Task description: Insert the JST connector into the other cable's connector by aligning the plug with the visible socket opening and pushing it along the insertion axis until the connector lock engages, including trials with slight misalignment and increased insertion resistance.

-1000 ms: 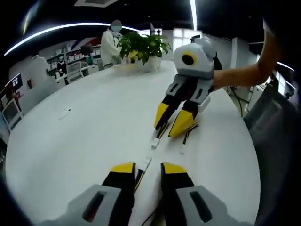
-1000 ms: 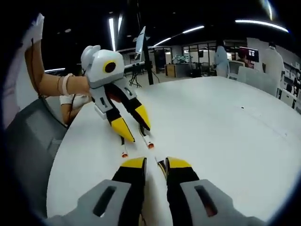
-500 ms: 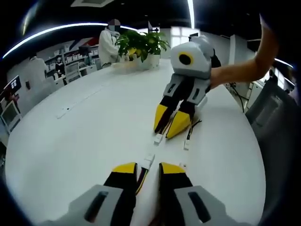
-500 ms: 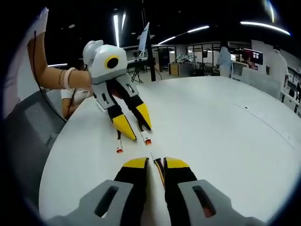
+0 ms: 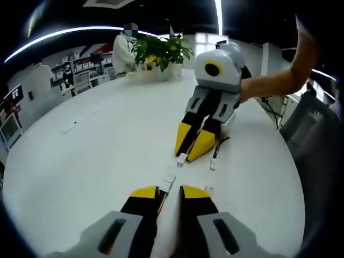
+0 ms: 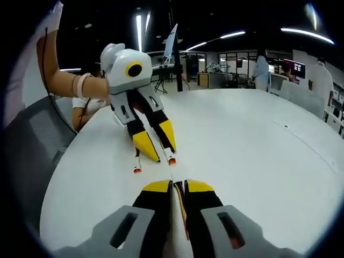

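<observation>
Two claws face each other low over the white worktop (image 5: 97, 156), each pinching a cable. In the left gripper view my left claw (image 5: 167, 194) rises from six o'clock, its yellow-tipped jaws drawn nearly together on a cable whose white connector (image 5: 170, 180) juts out just ahead of the tips. At about one o'clock from it my right claw (image 5: 189, 149) points back toward me, jaws pressed close on the other cable, whose white connector (image 5: 182, 158) hangs at the tips. The two connectors are near each other, end toward end, but apart. A second loose connector end (image 5: 213, 164) lies on the worktop beside the right claw.

In the right gripper view my right claw (image 6: 178, 187) has its jaws almost closed on a thin cable, and the left claw (image 6: 161, 154) sits at eleven o'clock with red-tipped cable ends (image 6: 171, 160) below it. A potted plant (image 5: 161, 51) stands at the worktop's far edge.
</observation>
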Motion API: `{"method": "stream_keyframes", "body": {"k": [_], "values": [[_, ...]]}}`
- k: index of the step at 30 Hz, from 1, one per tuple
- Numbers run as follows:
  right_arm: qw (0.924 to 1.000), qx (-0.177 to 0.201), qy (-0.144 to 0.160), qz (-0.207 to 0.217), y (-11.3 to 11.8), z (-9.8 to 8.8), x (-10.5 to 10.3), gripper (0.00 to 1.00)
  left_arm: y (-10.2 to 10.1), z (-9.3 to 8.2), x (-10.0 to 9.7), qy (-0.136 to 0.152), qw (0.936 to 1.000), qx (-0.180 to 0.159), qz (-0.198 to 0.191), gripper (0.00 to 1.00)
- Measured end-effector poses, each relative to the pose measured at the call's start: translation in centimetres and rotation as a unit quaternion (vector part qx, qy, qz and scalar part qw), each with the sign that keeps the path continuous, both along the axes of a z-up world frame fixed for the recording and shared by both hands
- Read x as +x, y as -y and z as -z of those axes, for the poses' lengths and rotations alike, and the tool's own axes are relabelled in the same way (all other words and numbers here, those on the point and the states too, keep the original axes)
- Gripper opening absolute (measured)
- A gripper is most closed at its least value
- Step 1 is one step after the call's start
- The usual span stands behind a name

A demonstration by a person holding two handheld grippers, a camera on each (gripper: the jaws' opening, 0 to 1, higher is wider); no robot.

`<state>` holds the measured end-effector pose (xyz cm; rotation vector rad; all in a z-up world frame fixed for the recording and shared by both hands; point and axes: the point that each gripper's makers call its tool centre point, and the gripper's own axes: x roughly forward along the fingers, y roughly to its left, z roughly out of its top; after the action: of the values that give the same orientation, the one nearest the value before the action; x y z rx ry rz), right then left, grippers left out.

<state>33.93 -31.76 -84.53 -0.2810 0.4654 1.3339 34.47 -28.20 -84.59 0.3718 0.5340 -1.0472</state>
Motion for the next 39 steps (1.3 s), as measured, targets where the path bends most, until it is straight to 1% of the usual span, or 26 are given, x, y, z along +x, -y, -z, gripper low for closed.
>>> {"method": "stream_keyframes", "body": {"k": [3,8,14,17,19,21,22,23,25,34,39], "values": [[1.0000,0.001,0.002,-0.002,0.0,0.0,-0.1,0.06,0.3,-0.1,-0.3,0.005,0.9999,-0.002,0.009,0.07],[1.0000,0.010,-0.001,-0.002,0.1,0.0,0.0,0.05,0.6,-0.2,-0.9,0.002,0.9997,-0.013,0.020,0.03],[0.9999,0.015,0.002,-0.008,0.1,-0.1,0.0,0.05,1.2,-0.4,-1.3,0.004,0.9993,-0.015,0.033,0.00],[0.9998,0.018,0.003,-0.011,0.1,-0.1,0.0,0.05,1.3,-0.4,-1.0,0.002,0.9992,-0.030,0.027,0.00],[0.9996,0.018,0.014,-0.017,0.1,-0.1,0.0,0.04,1.2,-0.2,-0.7,0.001,0.9988,-0.043,0.024,0.00],[0.9995,0.019,0.012,-0.023,0.0,-0.1,-0.2,0.04,1.1,-0.2,-0.4,-0.002,0.9986,-0.049,0.020,0.00],[0.9994,0.019,0.015,-0.026,0.0,0.0,-0.3,0.04,1.1,-0.2,-0.4,-0.003,0.9985,-0.051,0.019,0.00],[0.9993,0.019,0.016,-0.027,0.0,0.0,-0.3,0.04,1.1,-0.2,-0.2,-0.006,0.9984,-0.054,0.016,0.00],[0.9993,0.018,0.015,-0.030,0.0,0.0,-0.4,0.04,1.0,-0.2,0.1,-0.022,0.9974,-0.068,0.002,0.00],[0.9992,0.008,0.014,-0.036,0.2,0.1,-0.6,0.04,1.2,-0.2,0.2,-0.026,0.9973,-0.068,-0.004,0.00],[0.9992,0.010,0.012,-0.037,0.6,-0.6,-0.6,0.03,1.1,-0.2,0.3,-0.033,0.9967,-0.074,-0.010,0.00]]}}
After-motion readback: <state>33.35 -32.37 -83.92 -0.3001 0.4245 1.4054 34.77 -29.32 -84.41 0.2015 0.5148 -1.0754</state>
